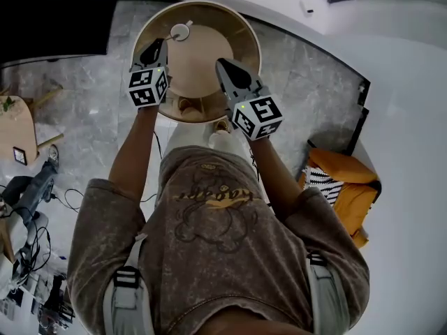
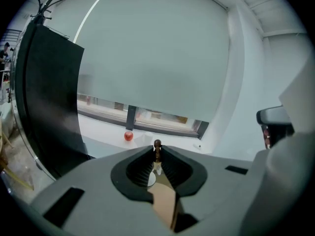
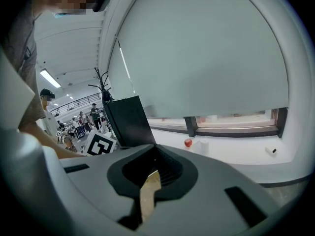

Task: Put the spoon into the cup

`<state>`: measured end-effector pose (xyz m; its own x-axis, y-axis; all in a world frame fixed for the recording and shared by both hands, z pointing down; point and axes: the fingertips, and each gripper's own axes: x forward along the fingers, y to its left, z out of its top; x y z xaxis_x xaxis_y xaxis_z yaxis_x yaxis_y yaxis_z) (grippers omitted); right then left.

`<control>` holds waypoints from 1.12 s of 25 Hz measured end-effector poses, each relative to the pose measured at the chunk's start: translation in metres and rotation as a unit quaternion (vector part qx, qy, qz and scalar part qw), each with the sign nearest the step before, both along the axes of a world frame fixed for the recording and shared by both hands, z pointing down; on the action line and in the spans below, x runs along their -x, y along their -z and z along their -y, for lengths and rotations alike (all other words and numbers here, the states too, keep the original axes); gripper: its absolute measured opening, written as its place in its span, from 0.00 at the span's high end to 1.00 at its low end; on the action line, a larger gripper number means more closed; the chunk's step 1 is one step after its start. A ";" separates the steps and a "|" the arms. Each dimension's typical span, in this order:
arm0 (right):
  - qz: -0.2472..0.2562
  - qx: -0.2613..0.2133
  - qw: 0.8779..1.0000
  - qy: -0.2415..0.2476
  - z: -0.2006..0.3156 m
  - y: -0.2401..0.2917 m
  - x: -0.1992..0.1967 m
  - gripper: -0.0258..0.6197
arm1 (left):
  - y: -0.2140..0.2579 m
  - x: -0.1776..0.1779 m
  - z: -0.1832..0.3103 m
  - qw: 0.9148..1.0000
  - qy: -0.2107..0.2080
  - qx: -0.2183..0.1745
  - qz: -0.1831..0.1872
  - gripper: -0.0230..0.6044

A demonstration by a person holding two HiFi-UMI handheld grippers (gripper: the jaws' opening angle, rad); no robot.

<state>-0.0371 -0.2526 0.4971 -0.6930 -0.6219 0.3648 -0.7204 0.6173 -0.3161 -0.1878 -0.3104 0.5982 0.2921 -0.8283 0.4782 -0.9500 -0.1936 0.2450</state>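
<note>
Nearest the lens, my brown shirt fills the foreground of the head view, both arms stretched over the round wooden worktop. My left tool is clamped on the spoon; my right tool hangs over the worktop with its jaws together and nothing between them. By my reading the task stands about midway: the spoon is off the worktop and in my grip, but not yet in the white cup, which stands just beyond the left tool's tip. Carrying it over the cup's mouth, lowering it and letting go are left. The spoon's long axis runs nearly upright between the pads, dark knobbed end up above the jaw tips, pale end pointing down toward the worktop.
</note>
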 end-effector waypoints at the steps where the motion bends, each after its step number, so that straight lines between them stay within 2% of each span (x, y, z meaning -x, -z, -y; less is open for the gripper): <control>1: 0.000 0.001 1.000 -0.002 -0.001 -0.001 0.000 0.93 | -0.006 0.000 0.002 1.000 0.000 0.003 0.000 0.87; 18: -0.004 0.014 1.000 -0.014 -0.004 -0.016 0.003 0.93 | -0.098 -0.003 0.025 0.998 0.021 0.057 0.002 0.87; 28: -0.010 0.025 0.999 -0.025 -0.006 -0.029 -0.003 0.93 | -0.143 -0.012 0.032 0.997 0.017 0.076 0.013 0.87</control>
